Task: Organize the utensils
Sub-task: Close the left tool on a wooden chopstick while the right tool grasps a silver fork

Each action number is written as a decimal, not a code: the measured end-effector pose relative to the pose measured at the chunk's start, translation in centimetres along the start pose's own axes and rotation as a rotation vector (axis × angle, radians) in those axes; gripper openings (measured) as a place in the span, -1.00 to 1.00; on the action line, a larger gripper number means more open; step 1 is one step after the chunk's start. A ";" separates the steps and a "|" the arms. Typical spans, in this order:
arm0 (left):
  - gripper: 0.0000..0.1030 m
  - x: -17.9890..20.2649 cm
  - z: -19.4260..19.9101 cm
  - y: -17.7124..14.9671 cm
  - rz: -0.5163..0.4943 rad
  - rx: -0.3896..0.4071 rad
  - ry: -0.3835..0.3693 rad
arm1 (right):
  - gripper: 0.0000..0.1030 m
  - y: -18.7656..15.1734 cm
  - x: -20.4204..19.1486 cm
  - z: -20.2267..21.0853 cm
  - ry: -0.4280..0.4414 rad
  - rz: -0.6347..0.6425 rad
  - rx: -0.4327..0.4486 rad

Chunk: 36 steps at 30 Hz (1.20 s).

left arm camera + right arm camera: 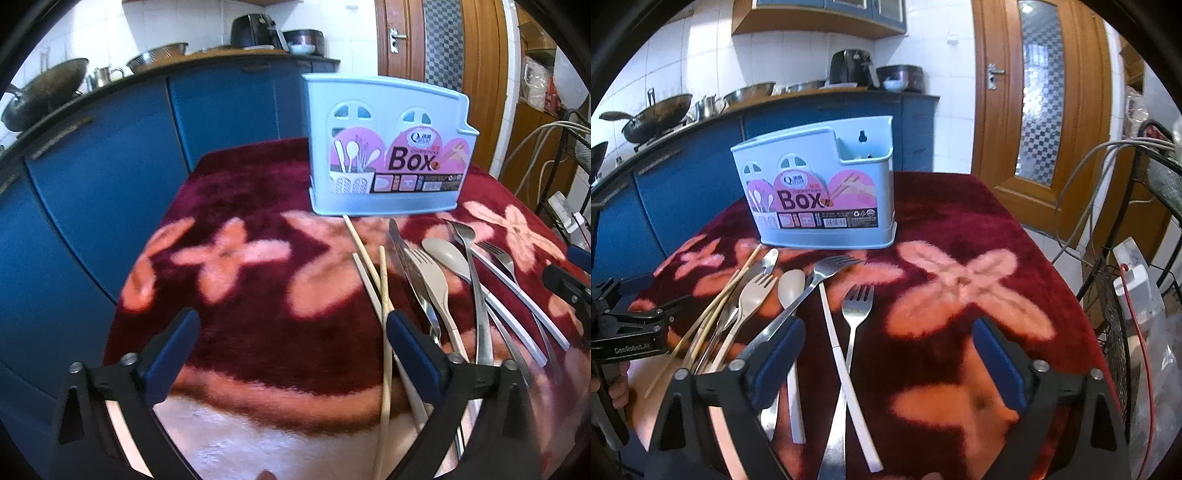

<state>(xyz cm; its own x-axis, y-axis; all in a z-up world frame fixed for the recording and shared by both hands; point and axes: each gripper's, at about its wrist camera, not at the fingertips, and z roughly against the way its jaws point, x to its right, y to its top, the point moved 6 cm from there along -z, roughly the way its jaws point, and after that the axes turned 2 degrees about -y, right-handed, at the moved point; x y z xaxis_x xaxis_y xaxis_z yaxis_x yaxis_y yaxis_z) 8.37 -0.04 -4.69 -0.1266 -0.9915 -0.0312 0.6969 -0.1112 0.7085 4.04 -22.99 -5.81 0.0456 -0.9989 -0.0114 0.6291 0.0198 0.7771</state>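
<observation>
A pale blue utensil box (388,147) (820,192) labelled "Box" stands upright at the far side of the table. In front of it lie loose utensils: wooden chopsticks (373,273) (716,306), a beige fork (430,273) (753,295), a beige spoon (448,258) (792,288), steel forks (469,251) (855,310) and a white-handled utensil (834,343). My left gripper (291,328) is open above the cloth just left of the chopsticks, holding nothing. My right gripper (888,336) is open over the handles of the steel forks, with nothing gripped.
The table carries a dark red plush cloth with pink flowers (236,254) (960,284). Blue kitchen cabinets (110,155) stand behind it with a wok (653,114) and pots. A wooden door (1041,103), a wire rack and cables (1123,295) are at the right.
</observation>
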 end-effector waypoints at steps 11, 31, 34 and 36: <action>0.76 2.0 -1.4 -0.4 -0.046 -0.117 -0.103 | -0.01 -0.3 -0.6 -3.1 0.044 0.018 -0.186; 0.40 0.2 -0.5 -0.6 0.005 -0.136 -0.159 | -0.14 -0.4 -0.2 -4.5 0.094 -0.015 -0.294; 0.34 -0.1 -0.8 -0.7 -0.008 -0.142 -0.142 | -0.13 -0.4 0.0 -4.6 0.099 -0.020 -0.303; 0.25 -0.2 -1.2 -0.9 -0.014 -0.155 -0.120 | -0.13 -0.5 -0.1 -4.8 0.097 -0.020 -0.314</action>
<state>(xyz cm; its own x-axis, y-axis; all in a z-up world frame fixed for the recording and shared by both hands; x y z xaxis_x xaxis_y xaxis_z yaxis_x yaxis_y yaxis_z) 8.66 0.18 -6.16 -0.2142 -0.9755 0.0504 0.7938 -0.1438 0.5910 7.45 -22.72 -9.17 0.0946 -0.9908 -0.0964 0.8383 0.0271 0.5446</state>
